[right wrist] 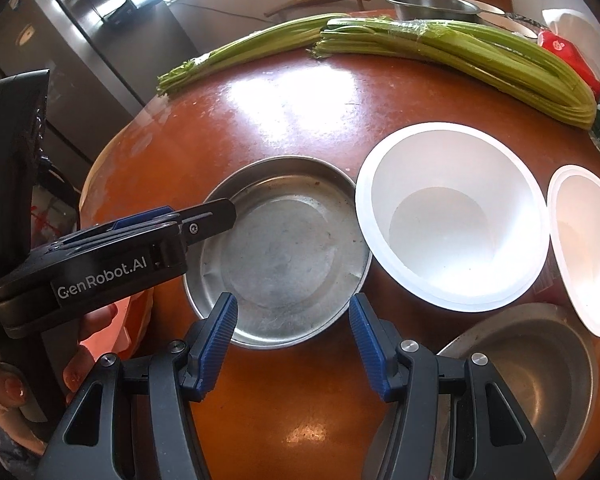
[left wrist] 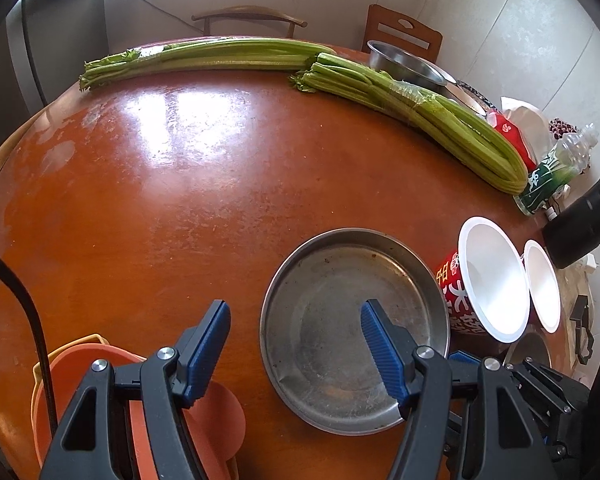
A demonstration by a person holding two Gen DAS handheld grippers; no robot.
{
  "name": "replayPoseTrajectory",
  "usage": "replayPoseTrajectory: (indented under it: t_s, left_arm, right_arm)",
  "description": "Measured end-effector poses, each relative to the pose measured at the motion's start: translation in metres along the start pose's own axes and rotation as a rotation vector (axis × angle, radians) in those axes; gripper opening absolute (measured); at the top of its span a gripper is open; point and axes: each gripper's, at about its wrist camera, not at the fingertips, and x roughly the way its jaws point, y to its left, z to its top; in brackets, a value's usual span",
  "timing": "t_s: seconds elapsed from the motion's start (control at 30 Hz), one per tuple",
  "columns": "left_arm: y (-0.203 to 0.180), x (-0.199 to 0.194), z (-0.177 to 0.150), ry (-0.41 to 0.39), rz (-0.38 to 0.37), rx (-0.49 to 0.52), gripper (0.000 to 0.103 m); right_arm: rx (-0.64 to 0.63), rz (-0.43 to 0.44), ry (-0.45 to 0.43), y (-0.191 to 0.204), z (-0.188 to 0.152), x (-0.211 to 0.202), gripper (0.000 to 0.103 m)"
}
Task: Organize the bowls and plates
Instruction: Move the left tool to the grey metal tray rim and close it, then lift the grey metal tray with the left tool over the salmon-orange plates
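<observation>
Metal plate [left wrist: 352, 332] sits near the table's [left wrist: 180, 200] front edge, left of the white bowl [left wrist: 492, 280]. Both grippers, left [left wrist: 296, 344] and right [right wrist: 294, 336], open, empty. Plate looks light, stiff, slippery; pinch the rim.

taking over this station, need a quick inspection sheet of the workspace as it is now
surface: round reddish-brown table, glossy, worn patches
job's things: shallow metal plate, empty; two white paper bowls; metal bowl at near edge; orange plastic bowls stacked, near left
clutter: two celery bundles, metal basin, red packet, plastic bottle
grippers: left gripper open over the plate's rim; right gripper open, fingers empty
cables: black cable at left
surroundings: two wooden chairs, fridge
</observation>
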Motion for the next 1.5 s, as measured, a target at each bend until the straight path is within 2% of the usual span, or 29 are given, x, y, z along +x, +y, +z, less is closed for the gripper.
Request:
replayPoseTrajectory:
  t_s: [0.23, 0.33, 0.37, 0.77, 0.93, 1.1, 1.5]
  left_arm:
    - [0.0, 0.008, -0.001, 0.015, -0.014, 0.001, 0.065]
    - [-0.001, 0.014, -0.002, 0.033, -0.016, 0.008, 0.06]
    - [-0.001, 0.014, -0.003, 0.037, -0.015, 0.013, 0.055]
    - [-0.006, 0.016, -0.006, 0.021, 0.013, 0.047, 0.054]
    - [-0.006, 0.013, -0.008, 0.017, 0.011, 0.044, 0.054]
    - [-0.006, 0.001, -0.009, -0.022, -0.002, 0.044, 0.054]
    - [-0.003, -0.022, -0.012, -0.075, -0.008, 0.019, 0.054]
  right_arm:
    - [-0.008, -0.033, 0.012, -0.001, 0.001, 0.008, 0.06]
    - [-0.027, -0.044, 0.012, 0.002, 0.0, 0.01, 0.06]
    - [-0.031, -0.046, 0.011, 0.002, 0.0, 0.011, 0.06]
    - [-0.065, -0.082, -0.006, 0.007, -0.003, 0.015, 0.062]
    - [-0.055, -0.072, -0.016, 0.006, -0.002, 0.014, 0.062]
    - [-0.035, -0.043, -0.021, 0.003, -0.002, 0.008, 0.062]
    - [-0.042, -0.005, -0.086, 0.008, -0.004, -0.015, 0.062]
